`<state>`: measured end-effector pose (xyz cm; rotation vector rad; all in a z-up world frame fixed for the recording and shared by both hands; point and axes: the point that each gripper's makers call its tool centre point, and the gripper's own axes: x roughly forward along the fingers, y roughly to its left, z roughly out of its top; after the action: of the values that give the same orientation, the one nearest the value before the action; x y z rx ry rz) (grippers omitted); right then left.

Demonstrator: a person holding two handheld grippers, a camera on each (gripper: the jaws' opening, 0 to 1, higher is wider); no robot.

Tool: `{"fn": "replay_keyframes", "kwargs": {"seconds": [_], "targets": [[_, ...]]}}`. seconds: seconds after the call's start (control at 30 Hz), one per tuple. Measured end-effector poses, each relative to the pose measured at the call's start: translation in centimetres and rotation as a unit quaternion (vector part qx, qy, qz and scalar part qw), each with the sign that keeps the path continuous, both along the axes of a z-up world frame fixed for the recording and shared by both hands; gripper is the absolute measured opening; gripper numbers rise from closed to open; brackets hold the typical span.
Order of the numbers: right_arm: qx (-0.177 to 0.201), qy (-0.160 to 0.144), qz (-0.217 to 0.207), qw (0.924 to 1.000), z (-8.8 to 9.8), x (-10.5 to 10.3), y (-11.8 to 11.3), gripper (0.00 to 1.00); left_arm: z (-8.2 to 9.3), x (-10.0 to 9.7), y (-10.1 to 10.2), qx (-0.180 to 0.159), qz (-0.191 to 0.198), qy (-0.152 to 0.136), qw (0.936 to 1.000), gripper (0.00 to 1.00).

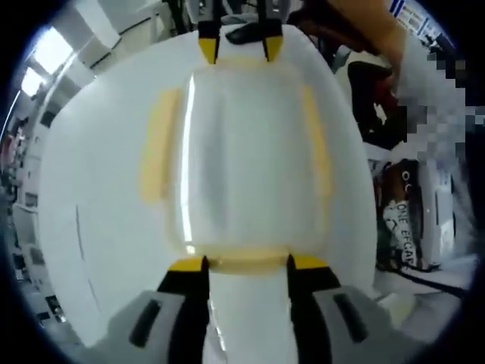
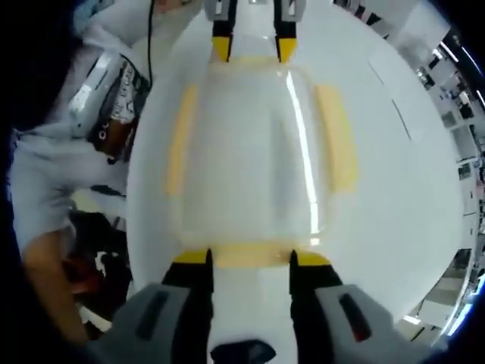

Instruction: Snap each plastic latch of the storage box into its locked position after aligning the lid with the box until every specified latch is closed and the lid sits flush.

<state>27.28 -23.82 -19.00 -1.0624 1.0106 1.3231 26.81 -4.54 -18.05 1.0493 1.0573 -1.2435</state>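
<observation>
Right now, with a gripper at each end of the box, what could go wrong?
1. The left gripper and the right gripper push from opposite short ends of the storage box. On the smooth white table, uneven pushing could make the box slide or twist.
2. The yellow latches on the long sides are blurred, so whether they are snapped shut is unclear. They might get missed.
3. If the lid sits slightly crooked, a latch may not catch.

Translucent lidded storage box [image 1: 242, 159], yellow latches [image 1: 158, 144]
</observation>
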Motion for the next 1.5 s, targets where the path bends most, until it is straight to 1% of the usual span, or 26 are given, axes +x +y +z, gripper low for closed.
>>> {"fn": "replay_keyframes", "kwargs": {"seconds": [0.13, 0.27, 0.5, 0.57, 0.8, 0.93, 1.07, 1.33, 1.5], "targets": [[-0.005, -0.001, -0.002, 1.0000, 1.1, -0.1, 0.8, 0.38, 1.0, -0.1, 0.8, -0.006, 0.000, -0.001, 1.0000, 0.40], [-0.005, -0.007, -0.002, 1.0000, 1.6, -0.1, 1.1, 0.38, 1.5, -0.2, 1.2, -0.006, -0.001, -0.006, 1.0000, 0.40], [-0.003, -0.006, -0.001, 1.0000, 2.0, -0.3, 1.5, 0.38, 2.0, -0.3, 1.5, -0.010, -0.002, -0.008, 0.9999, 0.40], [-0.001, -0.006, 0.000, 1.0000, 2.3, -0.1, 1.7, 0.38, 2.0, -0.2, 1.8, -0.010, -0.003, -0.008, 0.9999, 0.40], [0.008, -0.006, -0.001, 0.9999, 2.5, -0.1, 2.7, 0.38, 2.3, -0.2, 2.7, -0.015, -0.001, -0.012, 0.9998, 0.40], [0.013, -0.005, 0.004, 0.9999, 2.6, 0.1, 4.1, 0.38, 2.4, -0.2, 4.0, -0.009, 0.002, -0.011, 0.9999, 0.40], [0.015, -0.004, 0.006, 0.9999, 2.7, 0.1, 5.1, 0.39, 2.4, -0.1, 5.2, -0.013, 0.005, -0.009, 0.9999, 0.40], [0.017, 0.003, 0.010, 0.9998, 2.4, 0.0, 6.8, 0.39, 2.4, -0.3, 6.7, -0.013, 0.007, -0.003, 0.9999, 0.40], [0.016, 0.003, 0.014, 0.9998, 2.5, 0.4, 8.0, 0.39, 2.3, -0.4, 8.0, -0.015, 0.011, -0.003, 0.9998, 0.40]]}}
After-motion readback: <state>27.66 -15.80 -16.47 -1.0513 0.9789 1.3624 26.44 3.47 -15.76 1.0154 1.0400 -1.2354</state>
